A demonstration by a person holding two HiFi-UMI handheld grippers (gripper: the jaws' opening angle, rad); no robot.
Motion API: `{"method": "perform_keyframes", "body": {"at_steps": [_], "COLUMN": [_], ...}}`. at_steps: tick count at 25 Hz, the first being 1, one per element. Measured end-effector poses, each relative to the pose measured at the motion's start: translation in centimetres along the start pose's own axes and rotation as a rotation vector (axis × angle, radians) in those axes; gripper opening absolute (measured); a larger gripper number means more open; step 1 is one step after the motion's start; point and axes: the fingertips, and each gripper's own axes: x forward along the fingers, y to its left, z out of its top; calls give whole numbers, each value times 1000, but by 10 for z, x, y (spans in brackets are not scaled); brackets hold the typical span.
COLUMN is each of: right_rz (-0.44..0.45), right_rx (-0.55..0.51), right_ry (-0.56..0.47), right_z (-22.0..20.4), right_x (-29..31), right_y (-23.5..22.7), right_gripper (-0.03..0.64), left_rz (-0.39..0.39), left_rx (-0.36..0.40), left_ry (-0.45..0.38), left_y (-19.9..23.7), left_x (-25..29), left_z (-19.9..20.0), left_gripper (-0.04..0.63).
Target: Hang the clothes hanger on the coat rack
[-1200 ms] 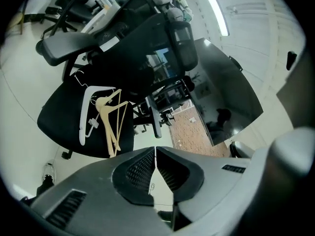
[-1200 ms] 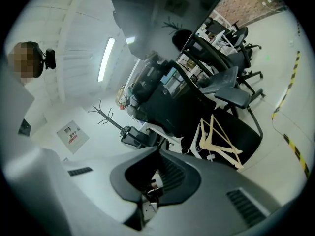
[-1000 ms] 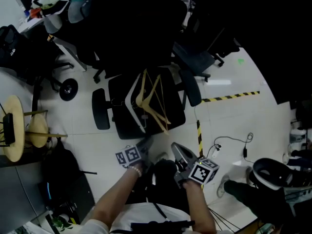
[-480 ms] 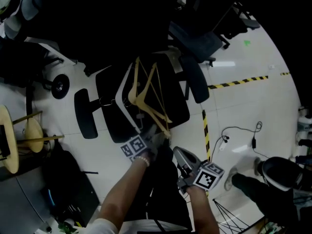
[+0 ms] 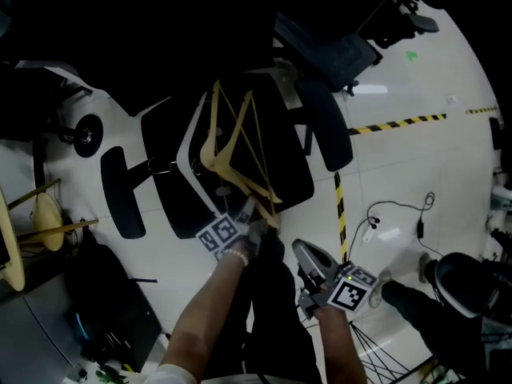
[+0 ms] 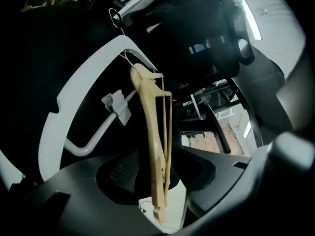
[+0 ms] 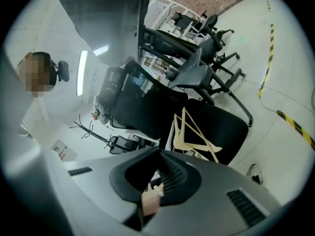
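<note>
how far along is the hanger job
Done: nothing is hung yet; the wooden hanger rests on the office chair. In hand: the left gripper has just been opening its jaws, which stand either side of the hanger's end without pressing it; the right gripper is shut and empty. Left: grip, lift, carry to the coat rack in the background.

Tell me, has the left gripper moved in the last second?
Yes: the left gripper has closed in on the chair; its jaws have just been opening, with a hanger now between them, ungripped.
</note>
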Motion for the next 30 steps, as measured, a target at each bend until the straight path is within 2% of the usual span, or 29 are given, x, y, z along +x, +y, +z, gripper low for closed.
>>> {"method": "perform_keyframes", "body": {"at_steps": [2,9,15,18,24,30], "right_rz": [-12,-31,-57,-68,-67,-36], "right_rx": [10,57,84,88,71,43], "right_ry": [6,17,-1,-2,5,8], "right_z": [-3,-14,-14,-14,-12,-6], "right_x": [0,-1,-9,-12,-13,-5], "right_y": [-6,-20,-29,-32,-27,0], "right_gripper": [0,2,2,2,2,0], "left_rz": [-3,-87,-66,-64,-100,-150], "left_rx": [-6,-20,-61,-76,-45,25], "left_ry": [1,9,-3,-5,-32,-67], "left_y": [4,-7,-1,-1,-24,-59], "left_x": [5,18,21,15,-10,-36], "left_z": [-3,-1,0,-4,5,27], "left_gripper": [212,195,77,71,60,54]}}
